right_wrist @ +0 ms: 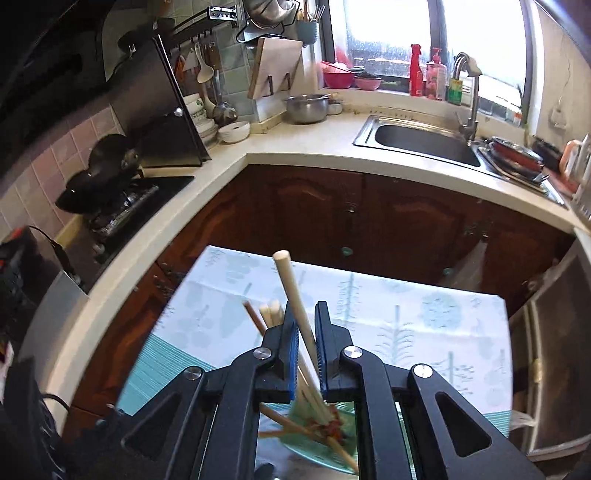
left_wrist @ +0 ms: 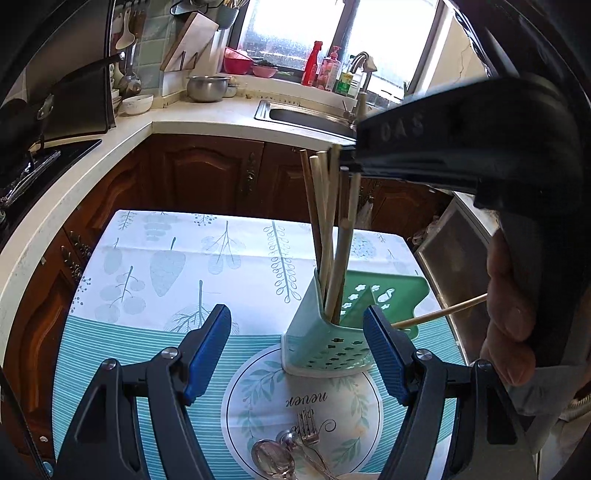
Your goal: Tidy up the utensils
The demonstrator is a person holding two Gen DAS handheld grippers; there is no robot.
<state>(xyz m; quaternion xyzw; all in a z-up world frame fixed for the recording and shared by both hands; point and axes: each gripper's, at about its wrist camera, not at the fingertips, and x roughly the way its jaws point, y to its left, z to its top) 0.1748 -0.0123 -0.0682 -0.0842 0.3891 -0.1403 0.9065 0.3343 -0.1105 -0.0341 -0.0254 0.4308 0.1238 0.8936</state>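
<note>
The right claw (right_wrist: 306, 345) is nipped tight on one pale chopstick (right_wrist: 295, 295) tilting toward eleven o'clock; the left claw (left_wrist: 297, 345) gapes empty before the green holder (left_wrist: 317, 332).

This is a home kitchen. A pale L-shaped countertop (right_wrist: 295, 155) runs over dark wooden cabinet doors (right_wrist: 314, 214), with a steel sink (right_wrist: 424, 142) and its faucet (right_wrist: 467, 96) under a bright window (right_wrist: 388, 33) at the upper right of the frame. At the left stand a gas stove (right_wrist: 122, 206) with a black wok (right_wrist: 107, 158), and near the corner a cutting board (right_wrist: 275, 66), a metal bowl (right_wrist: 306, 108) and hanging ladles (right_wrist: 205, 72).
</note>
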